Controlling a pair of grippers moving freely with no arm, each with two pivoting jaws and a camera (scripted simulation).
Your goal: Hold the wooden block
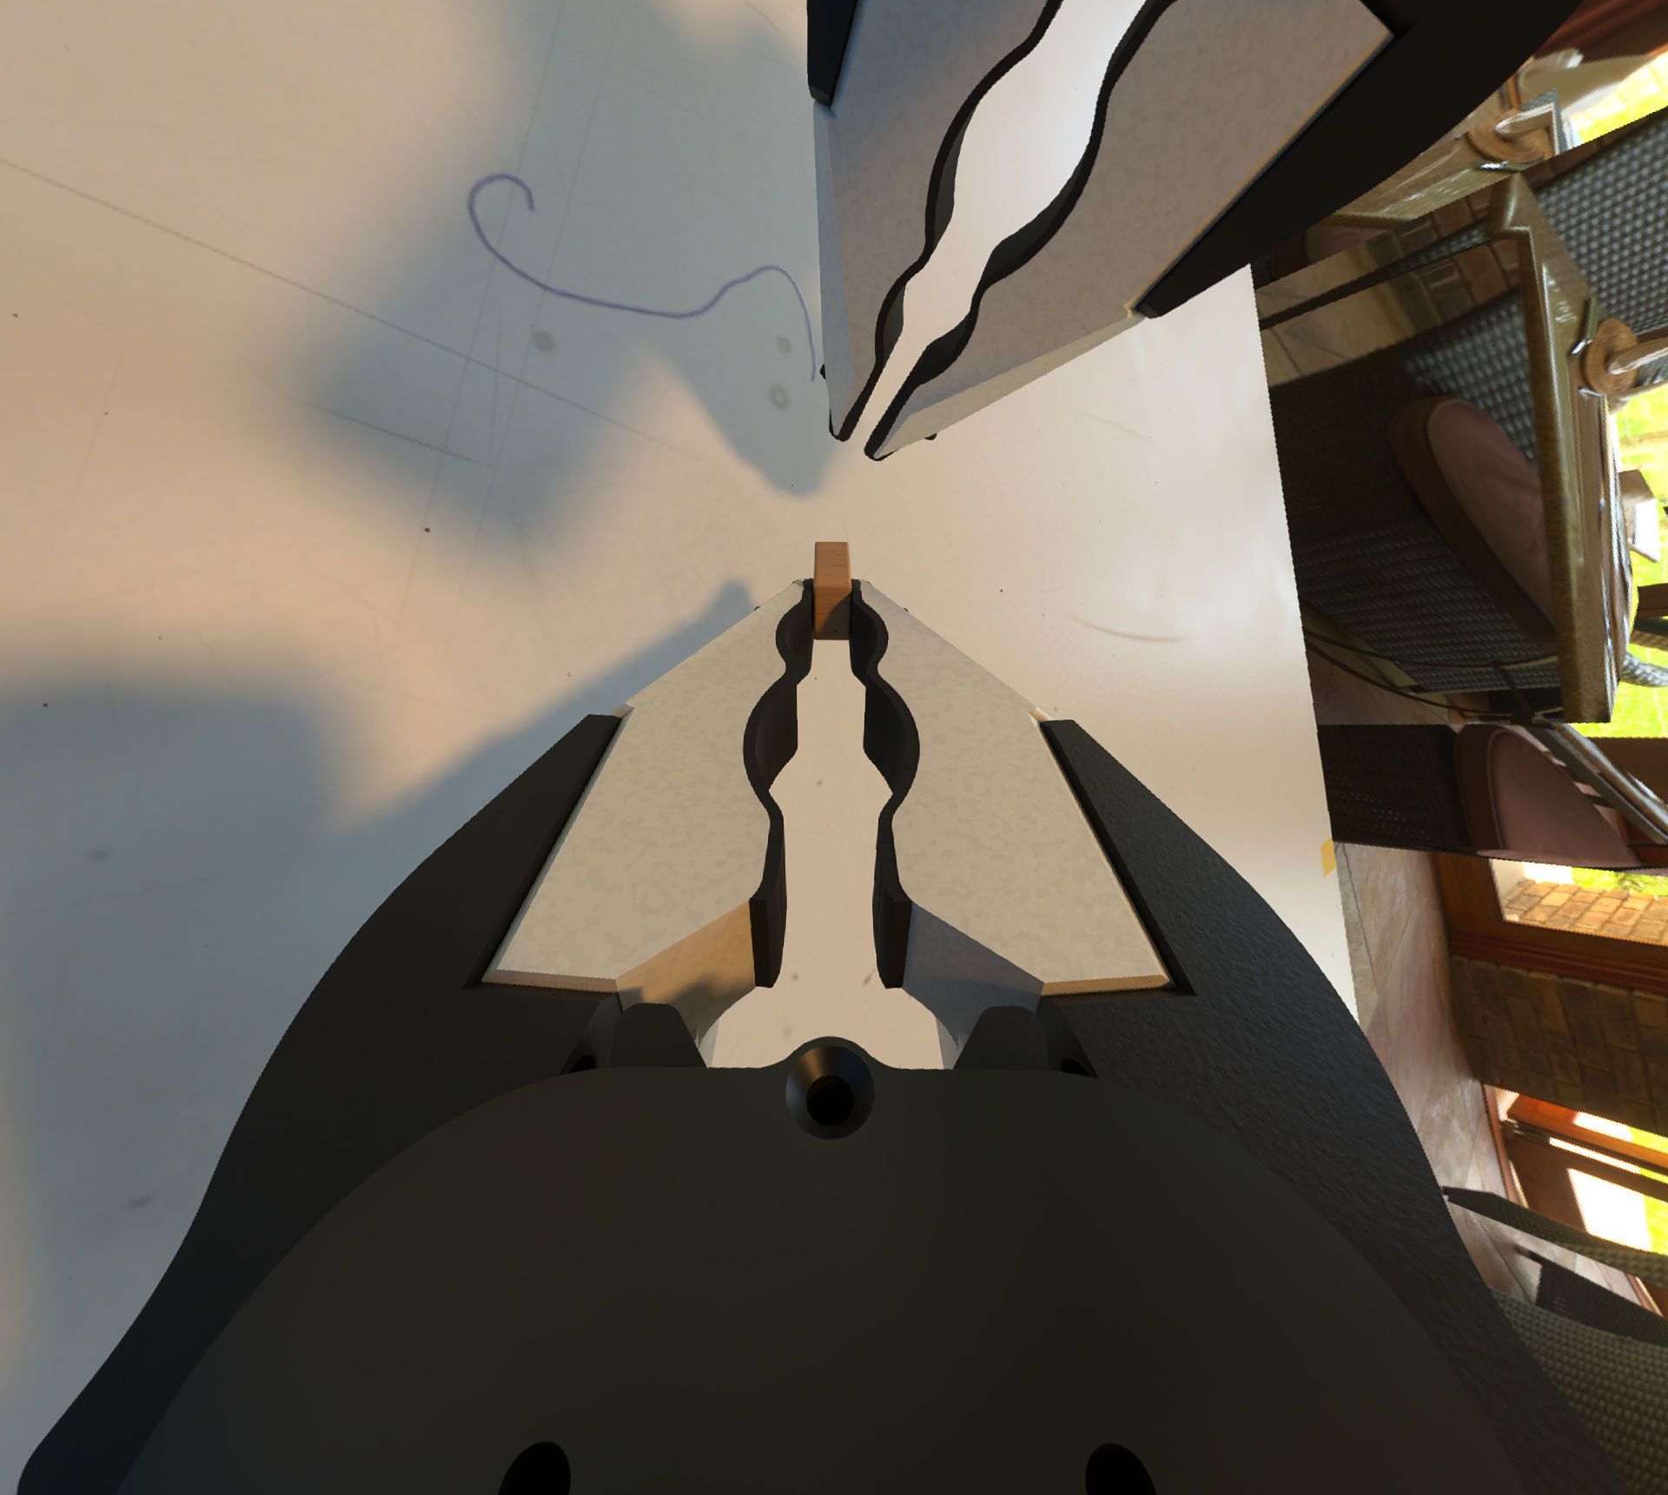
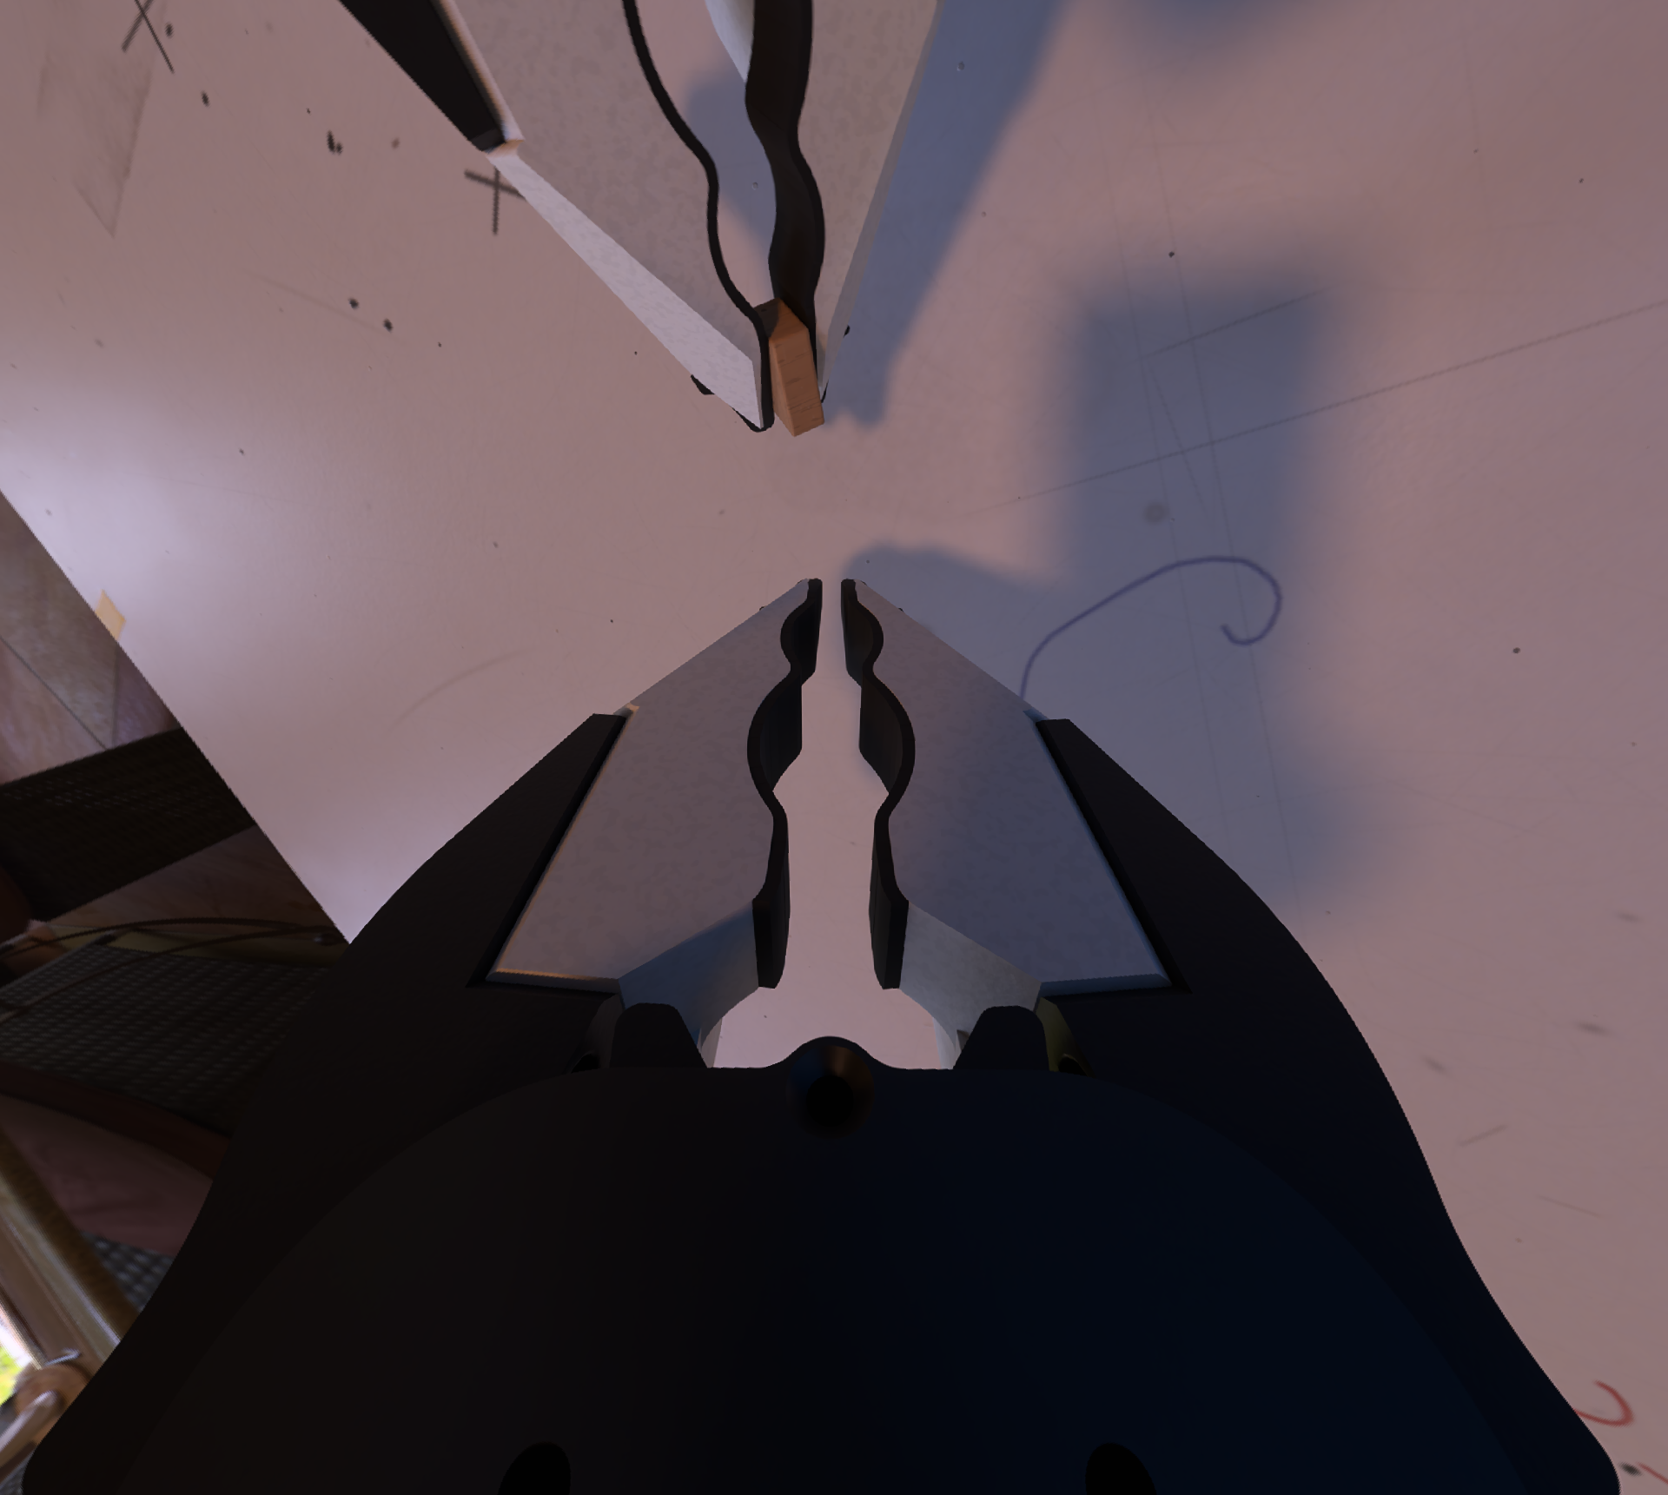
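Observation:
A small wooden block (image 1: pixel 832 590) is clamped between the fingertips of my left gripper (image 1: pixel 832 594) and sticks out past them above the white table (image 1: pixel 271 53). It shows again in the right wrist view (image 2: pixel 796 378), held by the left gripper (image 2: pixel 790 391) at the top. My right gripper (image 2: pixel 831 590) is shut with only a thin slit between its tips and holds nothing. It faces the left gripper tip to tip, a short gap away, and shows in the left wrist view (image 1: pixel 857 441) too.
A blue pen scribble (image 1: pixel 632 278) and pencil crosses (image 2: pixel 144 12) mark the table. The table edge (image 1: pixel 1291 549) runs down the right, with woven chairs (image 1: pixel 1444 531) and a metal frame beyond it. Gripper shadows lie on the table.

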